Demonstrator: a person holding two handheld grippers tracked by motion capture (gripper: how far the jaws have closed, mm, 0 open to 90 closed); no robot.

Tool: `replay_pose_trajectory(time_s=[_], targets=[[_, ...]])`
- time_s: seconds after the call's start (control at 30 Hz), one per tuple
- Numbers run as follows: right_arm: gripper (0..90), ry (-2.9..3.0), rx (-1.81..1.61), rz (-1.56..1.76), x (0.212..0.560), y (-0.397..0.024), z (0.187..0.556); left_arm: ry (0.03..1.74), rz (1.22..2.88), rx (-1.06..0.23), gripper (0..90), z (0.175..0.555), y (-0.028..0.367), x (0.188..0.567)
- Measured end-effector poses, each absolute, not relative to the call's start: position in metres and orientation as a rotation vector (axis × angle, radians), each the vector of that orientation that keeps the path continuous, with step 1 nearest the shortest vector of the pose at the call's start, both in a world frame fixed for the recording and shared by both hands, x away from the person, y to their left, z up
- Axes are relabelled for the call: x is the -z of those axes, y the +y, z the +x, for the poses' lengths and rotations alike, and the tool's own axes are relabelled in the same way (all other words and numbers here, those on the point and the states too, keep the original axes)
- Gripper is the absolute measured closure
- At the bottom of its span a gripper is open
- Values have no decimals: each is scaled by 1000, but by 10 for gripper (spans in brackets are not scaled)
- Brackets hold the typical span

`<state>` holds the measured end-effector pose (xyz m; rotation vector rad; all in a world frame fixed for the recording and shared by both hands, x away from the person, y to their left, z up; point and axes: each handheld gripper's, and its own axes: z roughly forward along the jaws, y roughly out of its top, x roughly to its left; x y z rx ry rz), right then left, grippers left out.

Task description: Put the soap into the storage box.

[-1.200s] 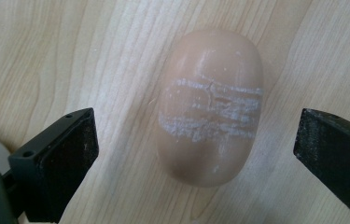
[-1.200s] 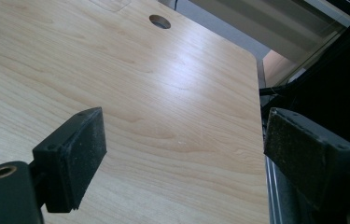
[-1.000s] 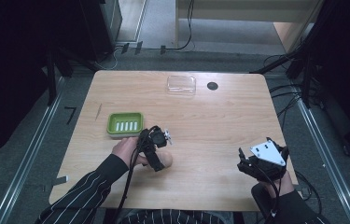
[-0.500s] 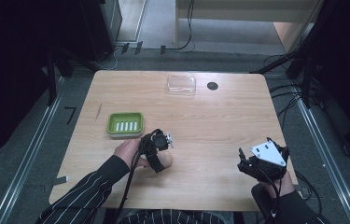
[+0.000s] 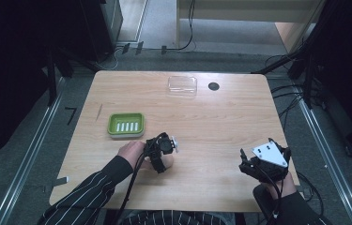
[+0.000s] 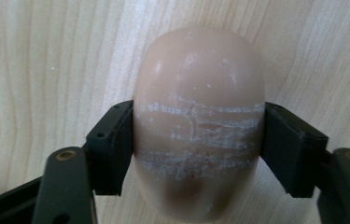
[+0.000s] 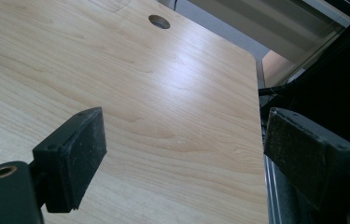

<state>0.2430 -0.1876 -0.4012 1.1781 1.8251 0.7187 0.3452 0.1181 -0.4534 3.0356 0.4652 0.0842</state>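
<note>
Soap bar [image 6: 198,135], peach and oval, lies on the table [image 5: 220,122], clamped between the just-closing jaws of the left gripper [image 5: 164,154]. At three o'clock, the right gripper [image 5: 258,165] gapes empty. At eleven o'clock sits a green dish [image 5: 126,125]; farther off, probably a clear lid [image 5: 182,86].

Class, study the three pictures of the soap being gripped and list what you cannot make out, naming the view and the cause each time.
- Soap, left gripper view: its near end is cut off by the bottom edge; its underside is hidden.
- Soap, high view: mostly covered by the left gripper and hand.
- Clear lid, high view: too small to tell whether anything lies inside.
- Green soap dish: slots too small to read.
</note>
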Motion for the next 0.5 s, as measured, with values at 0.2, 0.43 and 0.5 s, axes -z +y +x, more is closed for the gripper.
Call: replay_pose_trajectory(time_s=[0.2, 0.43, 0.5], targets=[[138, 1825, -719, 1180, 401, -187, 243, 458, 3043, -89, 330, 344, 118, 455], [138, 1826, -717, 1179, 401, -187, 243, 457, 3034, -56, 335, 346, 120, 456], [138, 1827, -715, 1179, 401, -186, 243, 446, 3041, -57, 337, 346, 120, 456]])
